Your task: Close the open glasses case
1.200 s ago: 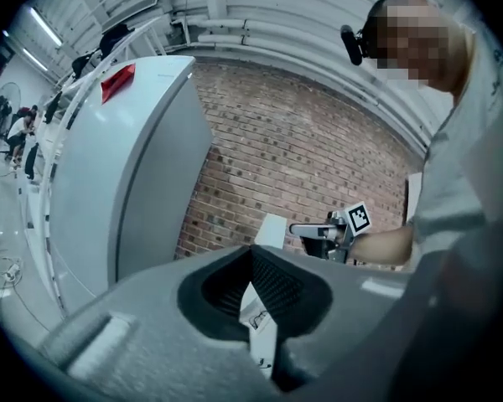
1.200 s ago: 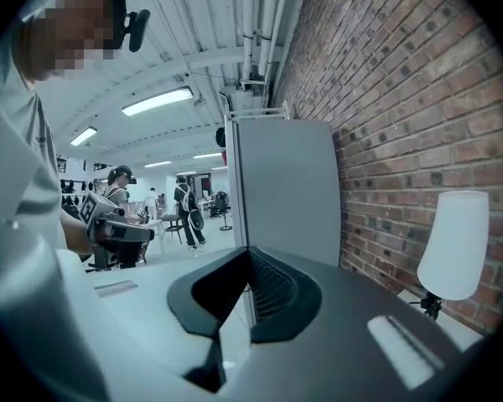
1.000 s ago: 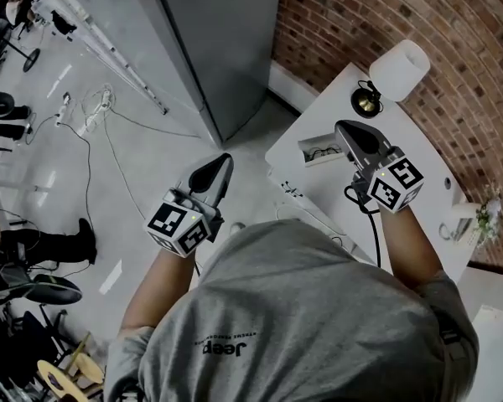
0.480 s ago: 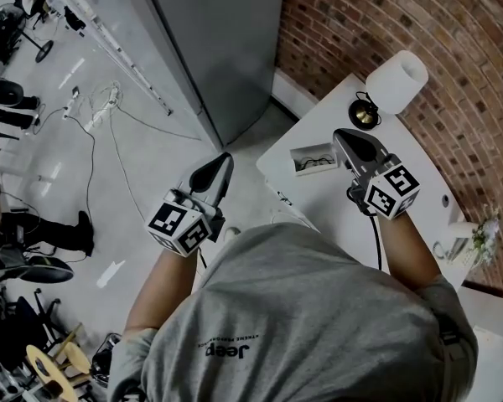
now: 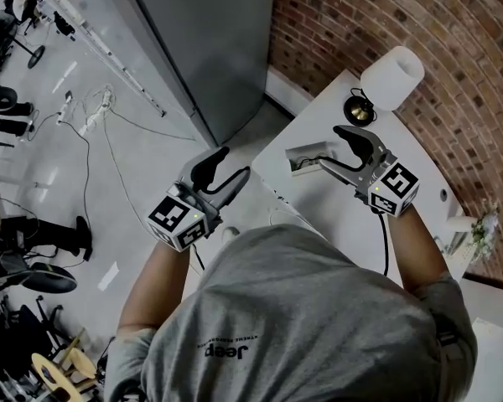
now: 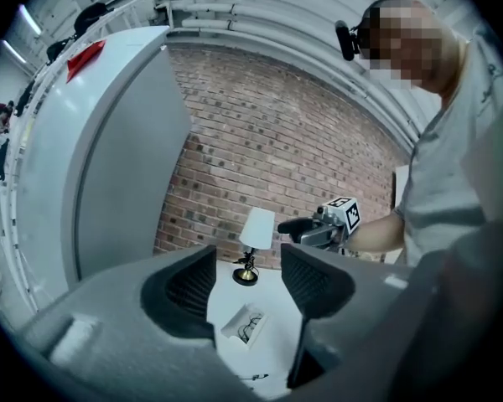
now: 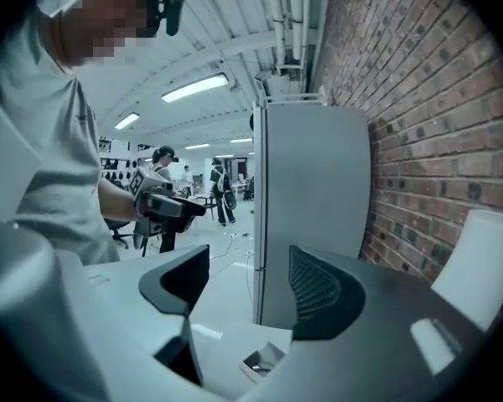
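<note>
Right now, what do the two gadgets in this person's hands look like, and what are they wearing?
The left gripper and right gripper are grey, each with two curved jaws with dark ribbed pads and a cube of black-and-white square markers. A black cable trails from the right one. Both pairs of jaws have just been opening, nothing between them. The person wears a grey short-sleeved T-shirt.

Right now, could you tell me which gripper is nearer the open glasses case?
The right gripper, over the table beside the glasses case; the left gripper hangs over the floor. Both have just been opening, empty.
</note>
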Tool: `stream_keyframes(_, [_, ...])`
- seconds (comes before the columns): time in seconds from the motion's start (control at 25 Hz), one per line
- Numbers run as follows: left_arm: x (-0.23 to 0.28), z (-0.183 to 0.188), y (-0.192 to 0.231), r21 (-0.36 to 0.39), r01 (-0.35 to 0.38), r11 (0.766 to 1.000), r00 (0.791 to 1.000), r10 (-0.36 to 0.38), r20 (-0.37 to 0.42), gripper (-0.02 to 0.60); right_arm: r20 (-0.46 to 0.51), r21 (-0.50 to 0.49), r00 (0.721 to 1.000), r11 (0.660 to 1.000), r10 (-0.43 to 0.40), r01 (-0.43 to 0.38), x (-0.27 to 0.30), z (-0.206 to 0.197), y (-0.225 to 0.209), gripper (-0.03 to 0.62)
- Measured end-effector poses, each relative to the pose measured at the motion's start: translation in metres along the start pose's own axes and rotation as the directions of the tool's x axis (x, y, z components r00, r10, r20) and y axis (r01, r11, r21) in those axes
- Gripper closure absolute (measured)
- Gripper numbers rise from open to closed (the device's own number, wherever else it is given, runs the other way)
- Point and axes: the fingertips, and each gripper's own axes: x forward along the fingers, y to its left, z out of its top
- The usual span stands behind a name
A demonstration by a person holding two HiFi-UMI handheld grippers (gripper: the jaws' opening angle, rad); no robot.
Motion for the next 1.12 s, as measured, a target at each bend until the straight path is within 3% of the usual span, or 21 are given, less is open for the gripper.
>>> stream_keyframes(0.2, [0.035,-0.022,0.005,0.048,0.073,0.996,0.994,-0.069,-0.084,0.331,-0.096,-0.06,0.994,0.996,0.06,-0.066,0.0,-0.033,-0.018,0.263])
stream_keyframes(0.52, [0.11,-0.081,-0.002,0.126,0.213,0.969,0.959,-0.183,-0.218,0.284,-0.259,-0.108,0.958,0.982,0.122,-0.154,0.006,-0.113,-0.049,0.217])
stream_keyframes(0.84, [0.172,-0.169,-0.004,0.157,0.272,0.949,0.91,-0.202,-0.361,0.217,-0.411,-0.163,0.888,0.942,0.205,-0.293,0.015,-0.197,-0.067,0.164])
stream_keyframes(1.12, [0.202,-0.235,0.007,0.231,0.276,0.933,0.878,-0.146,-0.456,0.163,-0.515,-0.219,0.828,0.9,0.222,-0.377,0.03,-0.255,-0.083,0.145])
